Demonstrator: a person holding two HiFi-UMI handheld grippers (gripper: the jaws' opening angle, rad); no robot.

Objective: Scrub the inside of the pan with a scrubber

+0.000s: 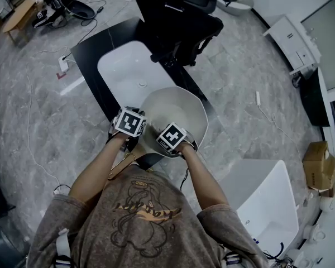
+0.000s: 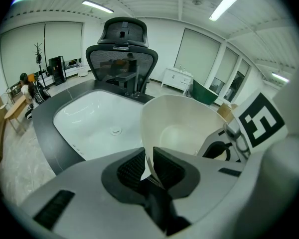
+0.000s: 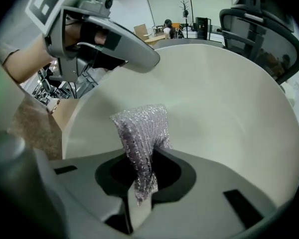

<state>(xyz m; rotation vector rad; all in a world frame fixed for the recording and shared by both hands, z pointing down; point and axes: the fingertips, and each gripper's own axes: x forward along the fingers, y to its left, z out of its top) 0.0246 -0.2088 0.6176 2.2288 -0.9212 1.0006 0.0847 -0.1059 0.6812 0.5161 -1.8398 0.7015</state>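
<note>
Over the dark bench (image 1: 95, 52), left tongs (image 2: 148, 164) pinch the pan (image 1: 176, 116) by its rim while right tongs (image 3: 143, 171) pinch the scrubber (image 3: 139, 128) inside it (mid-scrub, I reckon).

We see a cream-white pan (image 1: 178, 111), a silvery, glittering lilac scrubber (image 3: 141, 131), and a white sink (image 1: 127, 71) in a black counter (image 1: 91, 53). The floor (image 1: 33, 133) is grey and marbled, and the chair (image 1: 176, 15) is black. The left tool (image 2: 149, 164) and right tool (image 3: 142, 172) are pale grey with dark pads. Their cubes (image 1: 129, 121) carry black-and-white square markers.
</note>
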